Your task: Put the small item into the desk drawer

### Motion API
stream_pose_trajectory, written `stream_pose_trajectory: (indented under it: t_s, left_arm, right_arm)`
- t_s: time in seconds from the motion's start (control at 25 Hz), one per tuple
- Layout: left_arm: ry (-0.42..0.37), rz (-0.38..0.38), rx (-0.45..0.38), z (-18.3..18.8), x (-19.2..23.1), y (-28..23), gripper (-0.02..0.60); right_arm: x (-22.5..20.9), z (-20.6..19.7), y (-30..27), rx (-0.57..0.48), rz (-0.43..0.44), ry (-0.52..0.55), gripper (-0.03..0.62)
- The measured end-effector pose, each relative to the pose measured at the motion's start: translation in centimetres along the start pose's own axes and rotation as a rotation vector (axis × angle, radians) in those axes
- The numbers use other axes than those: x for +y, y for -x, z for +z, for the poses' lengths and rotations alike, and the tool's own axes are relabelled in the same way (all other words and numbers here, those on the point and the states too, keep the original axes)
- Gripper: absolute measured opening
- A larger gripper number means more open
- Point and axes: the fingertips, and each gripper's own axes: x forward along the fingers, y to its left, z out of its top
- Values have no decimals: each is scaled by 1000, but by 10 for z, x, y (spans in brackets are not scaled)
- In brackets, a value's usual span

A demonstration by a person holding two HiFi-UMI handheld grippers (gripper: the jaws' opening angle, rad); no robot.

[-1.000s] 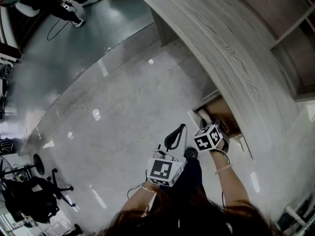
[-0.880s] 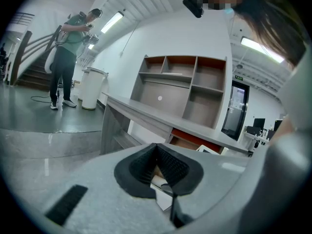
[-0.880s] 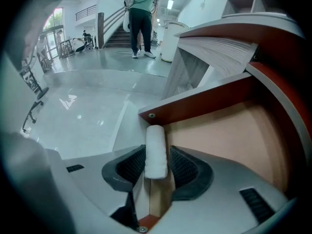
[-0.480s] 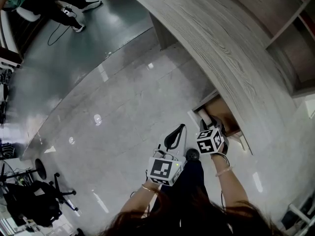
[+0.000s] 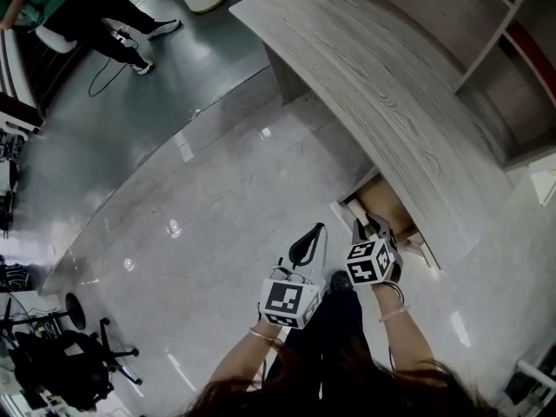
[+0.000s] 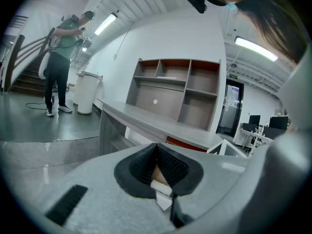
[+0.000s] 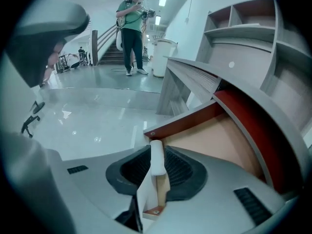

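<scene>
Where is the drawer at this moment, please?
In the head view, the drawer stands open at lower right under the desk; the fingers of the right gripper are closing on its white front.

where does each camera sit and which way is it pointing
head view: on the person's head, facing steeply down at the floor, desk and open drawer; shows both forearms, hair, the left claw and right claw.
left gripper view: on the left claw, facing along its jaws toward the desk and shelf unit; shows its pads, hair overhead.
right gripper view: on the right claw, facing into the drawer; its jaws are closing on the drawer front.
shared: all three show the desk and a person standing far off.
</scene>
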Motion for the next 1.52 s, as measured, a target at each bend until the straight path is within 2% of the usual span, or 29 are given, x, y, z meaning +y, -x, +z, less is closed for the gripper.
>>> stream_pose_trajectory:
  t_s: [0.36, 0.84, 1.0, 1.16, 1.52]
  left_arm:
    - [-29, -17, 1, 16, -9, 10, 15]
    - [-85, -83, 13, 35, -29, 27, 15]
    - [-76, -104, 32, 44, -34, 37, 15]
    - [-98, -136, 37, 55, -40, 46, 15]
    - [-64, -158, 44, 77, -50, 65, 15]
  right_arm:
    - [7, 15, 36, -39, -12, 9, 48]
    - [1, 37, 85, -97, -58, -22, 20]
    - [2, 48, 107, -125, -68, -35, 14]
    - [8, 61, 129, -156, -64, -44, 8]
    - [9, 84, 172, -197, -89, -69, 3]
